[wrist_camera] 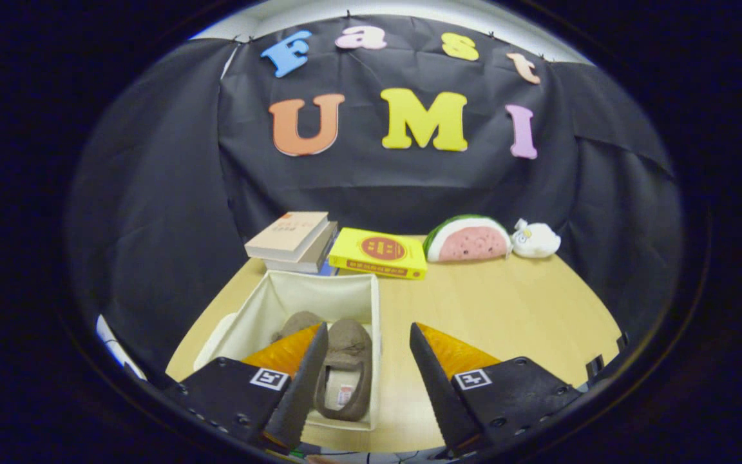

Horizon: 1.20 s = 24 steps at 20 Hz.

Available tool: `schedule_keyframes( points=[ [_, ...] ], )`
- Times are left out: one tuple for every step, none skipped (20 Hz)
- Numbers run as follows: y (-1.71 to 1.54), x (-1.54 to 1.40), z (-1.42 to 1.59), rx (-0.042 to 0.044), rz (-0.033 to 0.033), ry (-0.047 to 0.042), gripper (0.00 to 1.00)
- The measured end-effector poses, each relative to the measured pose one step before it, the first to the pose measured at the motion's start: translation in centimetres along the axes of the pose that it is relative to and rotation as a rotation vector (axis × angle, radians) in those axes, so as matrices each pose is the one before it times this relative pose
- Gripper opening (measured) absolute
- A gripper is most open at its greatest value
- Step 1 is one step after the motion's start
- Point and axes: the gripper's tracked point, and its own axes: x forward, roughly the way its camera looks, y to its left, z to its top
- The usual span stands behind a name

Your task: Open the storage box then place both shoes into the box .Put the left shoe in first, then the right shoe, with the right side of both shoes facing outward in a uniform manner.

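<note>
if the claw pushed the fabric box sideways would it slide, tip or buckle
The box looks soft-walled, its sides bowing a little, so a push would probably dent the wall first. It sits low and wide with shoes inside, so tipping seems unlikely. On the smooth table it may slide. The claw hangs open above.

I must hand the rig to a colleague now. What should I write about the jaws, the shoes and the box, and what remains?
Gripper: jaws open, holding nothing, above the near edge of the storage box.
Box: open, on the wooden table, in front of the books.
Shoes: one brown shoe lies inside, opening up; a second brown shoe is partly seen beside it, behind the left finger.
Done: box opened, shoes apparently in.
Left: check that both face the same way; I cannot tell from here.
</note>
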Motion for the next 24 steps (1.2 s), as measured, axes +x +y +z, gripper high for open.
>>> schedule_keyframes(
  points=[
    [-0.557,-1.054,0.626,0.00749,0.00118,-0.05606,0.84],
    [-0.560,-0.814,0.722,0.00099,0.00191,-0.05470,0.93],
    [-0.905,-0.990,0.617,-0.00064,-0.00608,-0.04341,0.95],
    [-1.010,-0.989,0.496,-0.00745,-0.00678,-0.04187,0.97],
    [-1.088,-1.066,0.654,-0.00082,-0.01129,-0.03735,0.97],
    [-1.077,-0.832,0.719,0.00080,-0.00948,-0.04302,0.97],
    [-1.067,-0.803,0.700,-0.00221,-0.00670,-0.03471,0.97],
    [-1.490,-0.904,0.803,-0.00359,-0.02188,-0.04473,0.97],
    [-1.491,-0.688,0.907,-0.00743,-0.02219,-0.04586,0.97],
    [-1.545,-0.669,0.502,-0.00883,-0.02680,-0.03453,0.96],
    [-1.289,-0.546,0.506,0.00061,-0.01725,-0.03162,0.96],
    [-1.038,-0.768,0.052,0.00291,-0.01671,-0.01257,0.96],
    [-1.092,-0.644,0.134,0.00033,-0.01020,-0.01685,0.96],
    [-0.861,-0.319,-0.343,-0.00023,-0.00342,-0.00478,0.96],
    [-0.799,-0.542,-0.345,-0.00759,-0.00400,0.00024,0.96],
    [-0.751,-0.385,-0.550,-0.00077,-0.01305,0.00579,0.96],
    [-0.746,-0.369,-0.398,-0.00608,-0.00890,0.00205,0.96],
    [-0.496,-0.192,-0.569,-0.00313,-0.00699,0.00727,0.96],
    [-0.361,-0.344,-0.525,-0.00539,-0.00313,0.00146,0.96],
    [-0.054,0.041,-0.548,-0.01003,0.00523,0.00808,0.96],
    [-0.233,-0.250,-0.563,-0.01051,-0.00134,0.00846,0.96],
    [-0.129,-0.246,-0.397,-0.00604,0.00370,0.00672,0.96],
    [-0.035,-0.122,-0.219,-0.00294,0.00306,0.00241,0.96],
    [-0.049,-0.108,-0.225,-0.00420,0.00050,0.00068,0.96]
  ],
)
